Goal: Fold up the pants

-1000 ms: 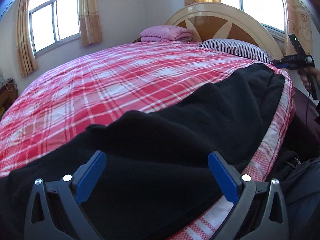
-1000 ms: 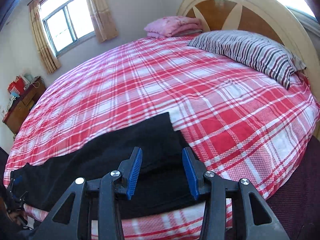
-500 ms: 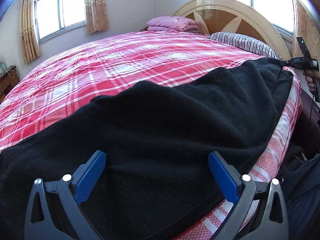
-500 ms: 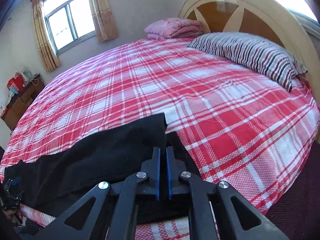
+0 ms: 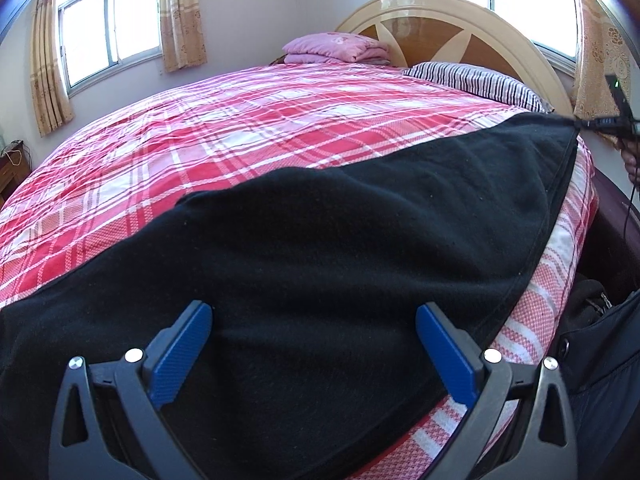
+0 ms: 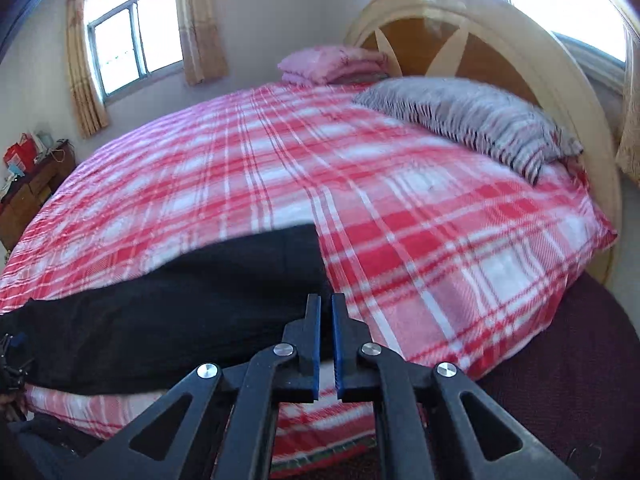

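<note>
Left gripper (image 5: 312,356): jaws wide apart, nothing between them, hovering low over the near-left part of the black pants (image 5: 340,248). No grip on this side yet.

Pants: lying along the near edge of the bed (image 5: 200,152), on the red plaid cover, spread long from near-left to far-right. In the left wrist view the cloth looks like 1 flat dark slab with a seam running down its right edge. Cannot tell whether the 2 legs are already stacked; the fabric is too dark to read layers.

Right gripper (image 6: 326,344): jaws nearly closed, pinching the right end of the pants at its near corner. In the left wrist view that corner looks drawn to a point towards the right gripper (image 5: 608,122), so the cloth appears taut there. That frame is slightly motion-blurred.

Far side, off the work area: folded pink blanket (image 6: 328,64) and striped pillow (image 6: 472,120) by the headboard (image 5: 452,28).

Progress, my read: early. Pants are laid out and straightened, 1 end is gripped. No crosswise fold visible. Left to do: left gripper takes its end, bring one end over the other, then likely 1 more fold and flatten.
</note>
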A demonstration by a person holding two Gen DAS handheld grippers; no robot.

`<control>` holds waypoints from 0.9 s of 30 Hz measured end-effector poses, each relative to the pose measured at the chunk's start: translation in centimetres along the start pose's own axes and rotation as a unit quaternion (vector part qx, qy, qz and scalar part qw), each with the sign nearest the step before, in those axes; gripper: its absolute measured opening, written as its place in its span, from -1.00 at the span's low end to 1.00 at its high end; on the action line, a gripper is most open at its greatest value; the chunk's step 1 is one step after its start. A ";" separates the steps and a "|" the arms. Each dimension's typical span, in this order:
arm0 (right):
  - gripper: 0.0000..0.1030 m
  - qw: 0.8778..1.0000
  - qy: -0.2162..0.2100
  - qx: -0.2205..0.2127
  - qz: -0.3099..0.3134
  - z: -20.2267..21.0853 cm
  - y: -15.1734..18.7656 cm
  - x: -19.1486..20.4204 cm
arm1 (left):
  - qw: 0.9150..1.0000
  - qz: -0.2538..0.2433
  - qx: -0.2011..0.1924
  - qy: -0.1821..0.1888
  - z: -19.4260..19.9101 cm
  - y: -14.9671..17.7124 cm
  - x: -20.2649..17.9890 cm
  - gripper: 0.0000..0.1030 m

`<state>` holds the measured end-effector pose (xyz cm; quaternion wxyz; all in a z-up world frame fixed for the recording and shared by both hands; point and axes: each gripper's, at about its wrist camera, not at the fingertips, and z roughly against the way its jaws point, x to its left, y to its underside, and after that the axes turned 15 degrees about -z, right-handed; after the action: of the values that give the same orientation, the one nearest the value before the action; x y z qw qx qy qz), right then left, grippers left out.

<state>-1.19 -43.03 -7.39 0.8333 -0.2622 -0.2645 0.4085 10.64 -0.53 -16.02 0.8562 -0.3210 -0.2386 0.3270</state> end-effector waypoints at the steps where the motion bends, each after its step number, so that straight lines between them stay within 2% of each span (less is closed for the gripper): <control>1: -0.91 1.000 0.003 0.007 -0.003 -0.6 0.3 -0.4 | 1.000 -0.001 0.000 0.000 0.0 0.0 0.0 1.00; 8: -0.91 1.000 -0.017 -0.019 0.010 2.2 -0.1 0.5 | 1.000 -0.007 -0.007 0.001 0.0 0.2 0.0 1.00; 13: -0.91 0.999 0.024 0.024 0.024 -0.9 0.8 0.2 | 1.000 -0.015 -0.006 0.004 0.2 0.2 -0.3 1.00; 20: -0.90 0.999 0.018 0.015 0.031 0.2 0.5 0.3 | 1.000 -0.025 -0.004 0.003 0.4 0.1 -0.6 1.00; 22: -0.72 0.999 0.022 0.019 0.028 0.0 0.5 0.1 | 0.999 -0.034 0.001 0.000 0.6 0.0 -0.8 1.00; 24: -0.34 0.998 0.047 -0.005 0.036 0.6 0.6 0.5 | 0.999 -0.044 -0.001 0.001 1.1 -0.3 -1.2 1.00; 25: -0.28 0.998 0.046 -0.019 0.044 1.2 0.6 1.0 | 0.999 -0.050 -0.006 0.002 1.4 -0.4 -1.5 1.00; 27: -0.19 0.998 0.018 -0.030 0.061 2.3 0.8 2.5 | 0.998 -0.059 -0.012 0.005 1.7 -0.7 -1.9 1.00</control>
<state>-1.83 -40.07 -5.72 0.8034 -0.3099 -0.2451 0.4454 8.58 -1.64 -14.69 0.8712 -0.3184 -0.2565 0.2717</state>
